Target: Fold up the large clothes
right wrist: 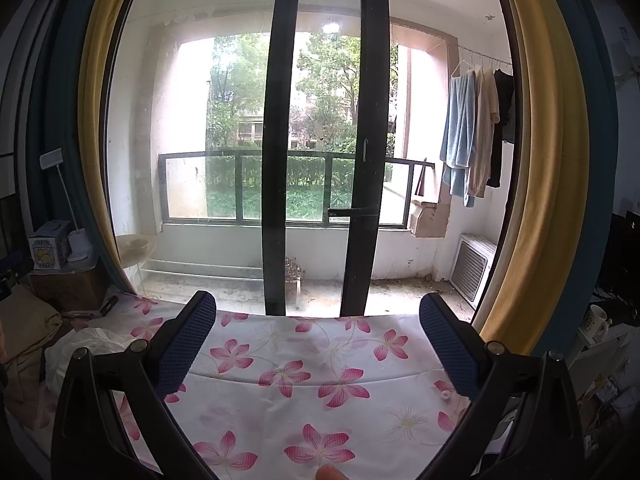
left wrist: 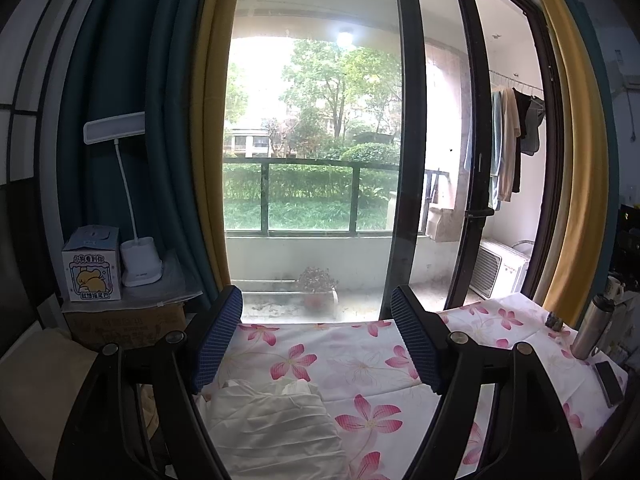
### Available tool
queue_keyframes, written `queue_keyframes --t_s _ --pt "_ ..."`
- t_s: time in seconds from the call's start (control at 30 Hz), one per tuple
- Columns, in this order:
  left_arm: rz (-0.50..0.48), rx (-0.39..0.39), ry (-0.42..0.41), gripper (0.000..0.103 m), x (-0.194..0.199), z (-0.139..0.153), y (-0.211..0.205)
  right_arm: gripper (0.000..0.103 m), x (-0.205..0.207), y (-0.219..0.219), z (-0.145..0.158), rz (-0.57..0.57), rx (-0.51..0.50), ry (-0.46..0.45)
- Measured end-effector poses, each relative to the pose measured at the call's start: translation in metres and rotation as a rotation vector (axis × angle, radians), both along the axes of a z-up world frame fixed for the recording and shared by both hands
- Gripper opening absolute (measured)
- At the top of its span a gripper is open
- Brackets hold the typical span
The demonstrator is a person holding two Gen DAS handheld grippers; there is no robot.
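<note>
Left gripper [left wrist: 316, 340] jaws spread, empty, crumpled white garment [left wrist: 276, 424] at lower centre on floral tablecloth [left wrist: 360, 360], right gripper [right wrist: 318, 344] jaws spread, empty, garment at left edge.

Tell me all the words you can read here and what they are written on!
"小狗看到你": top line on the blue box with the yellow cartoon dog.
Bottom line on that box: too blurred to read.
Print on the brown carton underneath: too faint.
Mark on the white lamp base: too small.
Picture on the white mug: unreadable.
</note>
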State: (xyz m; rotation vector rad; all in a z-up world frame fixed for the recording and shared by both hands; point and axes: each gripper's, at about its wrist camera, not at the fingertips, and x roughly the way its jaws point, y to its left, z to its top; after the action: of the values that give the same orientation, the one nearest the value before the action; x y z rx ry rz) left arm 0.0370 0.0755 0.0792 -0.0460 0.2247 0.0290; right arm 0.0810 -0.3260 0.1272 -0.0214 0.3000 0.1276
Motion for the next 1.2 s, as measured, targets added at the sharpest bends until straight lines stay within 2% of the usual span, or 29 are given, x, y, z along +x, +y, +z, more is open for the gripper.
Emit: queue_keyframes --t_s 1.2 --pt "-0.004 0.001 0.000 0.080 -0.0042 0.0000 0.0045 0.101 -0.0003 0.0050 -0.0047 0.002 0.004 0.011"
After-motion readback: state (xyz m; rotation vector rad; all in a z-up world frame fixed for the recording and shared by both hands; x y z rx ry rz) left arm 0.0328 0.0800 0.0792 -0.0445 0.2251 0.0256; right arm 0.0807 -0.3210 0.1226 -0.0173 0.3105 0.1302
